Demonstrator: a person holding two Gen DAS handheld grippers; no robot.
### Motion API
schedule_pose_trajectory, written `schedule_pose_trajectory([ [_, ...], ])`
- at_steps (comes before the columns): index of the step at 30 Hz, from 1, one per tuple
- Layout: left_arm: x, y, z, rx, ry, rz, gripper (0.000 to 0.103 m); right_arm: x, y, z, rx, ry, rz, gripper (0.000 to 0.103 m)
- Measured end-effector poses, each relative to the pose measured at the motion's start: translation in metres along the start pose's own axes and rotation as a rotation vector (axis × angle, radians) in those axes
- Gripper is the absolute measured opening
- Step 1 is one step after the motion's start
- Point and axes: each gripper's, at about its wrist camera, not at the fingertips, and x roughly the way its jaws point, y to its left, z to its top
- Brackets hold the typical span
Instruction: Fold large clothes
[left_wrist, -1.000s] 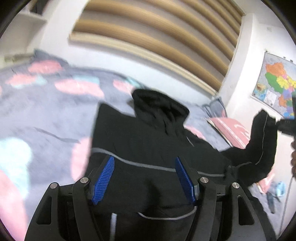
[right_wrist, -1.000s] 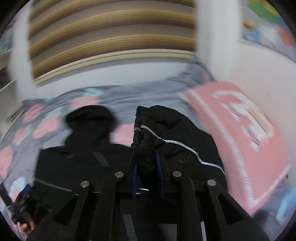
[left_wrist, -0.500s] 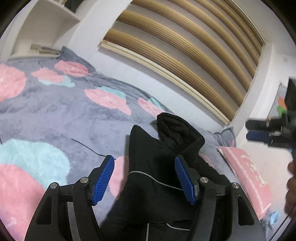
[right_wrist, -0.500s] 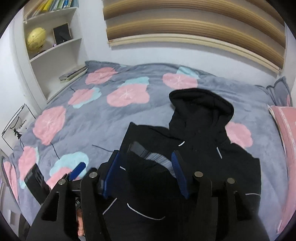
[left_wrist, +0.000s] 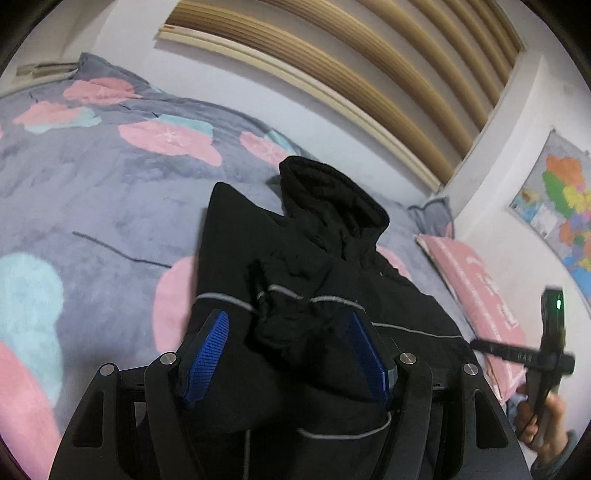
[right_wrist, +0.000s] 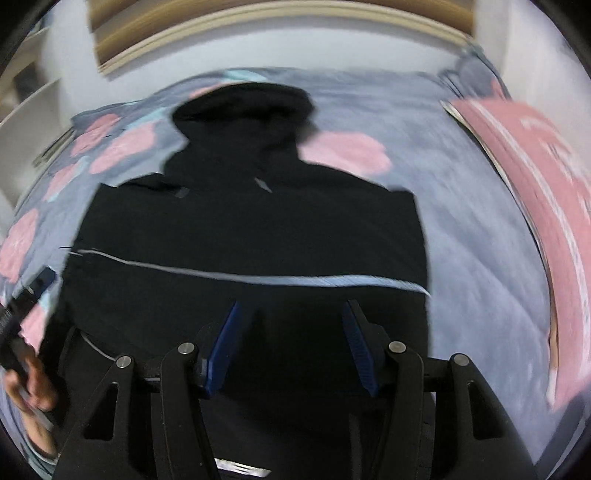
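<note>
Your left gripper gapes over the jacket on the bed; only it shows the bunched sleeve. Your right gripper: fingers parted, just opened, gripping nothing; blurred view shows flat jacket.

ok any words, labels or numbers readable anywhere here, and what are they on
None can be read for certain.
Pink pillow: white printing, too blurred to read.
Wall map: labels too small to read.
Right tongs: pale marking on the body as seen from the left wrist view, illegible.
Black jacket: only grey piping, no text.
</note>
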Motion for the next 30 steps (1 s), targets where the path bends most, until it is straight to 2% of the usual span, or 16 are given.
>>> schedule_pose_trajectory([
  [3,0.036,-0.007,0.013,-0.003,0.178,0.046,0.068,-0.001,-0.022,-0.006,0.033,-0.003,0.010,0.059],
  [4,0.049,-0.008,0.013,-0.001,0.227,0.064,0.043,-0.001,-0.027,-0.008,0.041,0.004,0.014,0.059],
  [5,0.060,-0.009,0.014,-0.001,0.266,0.083,0.031,-0.002,-0.030,-0.008,0.043,0.012,0.016,0.059],
  [6,0.065,-0.011,0.016,0.001,0.289,0.083,0.030,-0.005,-0.031,-0.009,0.040,0.012,0.015,0.059],
  [10,0.019,-0.027,0.037,0.028,0.166,0.050,0.028,-0.032,-0.019,-0.001,-0.025,-0.082,-0.024,0.061],
  [12,-0.009,-0.023,0.044,0.004,0.096,0.050,0.028,-0.041,-0.011,0.005,-0.050,-0.135,-0.031,0.069],
  [14,-0.012,-0.002,0.042,-0.058,0.114,0.110,0.028,-0.033,-0.008,0.008,-0.043,-0.136,-0.018,0.073],
  [17,0.030,0.022,0.013,-0.069,0.279,0.176,0.035,0.005,-0.006,0.003,-0.003,-0.049,-0.003,0.073],
  [18,0.044,0.028,-0.004,-0.047,0.304,0.188,0.036,0.023,-0.006,-0.002,0.010,-0.006,0.002,0.072],
  [19,0.045,0.030,-0.015,-0.004,0.268,0.192,0.038,0.045,-0.006,-0.012,0.013,0.034,-0.022,0.073],
  [20,0.043,0.028,-0.023,0.032,0.218,0.187,0.038,0.055,-0.004,-0.020,-0.001,0.027,-0.046,0.074],
  [21,0.039,0.027,-0.027,0.034,0.182,0.178,0.039,0.058,-0.002,-0.028,-0.021,-0.010,-0.065,0.075],
  [23,0.030,0.030,-0.033,0.013,0.122,0.148,0.040,0.051,0.004,-0.050,-0.060,-0.158,-0.080,0.080],
  [26,0.016,0.036,-0.041,-0.040,0.090,0.118,0.040,0.049,0.001,-0.058,-0.039,-0.193,-0.063,0.080],
  [28,0.004,0.029,-0.044,-0.054,0.088,0.160,0.041,0.049,0.003,-0.059,-0.044,-0.191,-0.069,0.081],
  [30,-0.014,0.010,-0.047,-0.014,0.073,0.207,0.041,0.049,0.003,-0.059,-0.045,-0.198,-0.074,0.081],
])
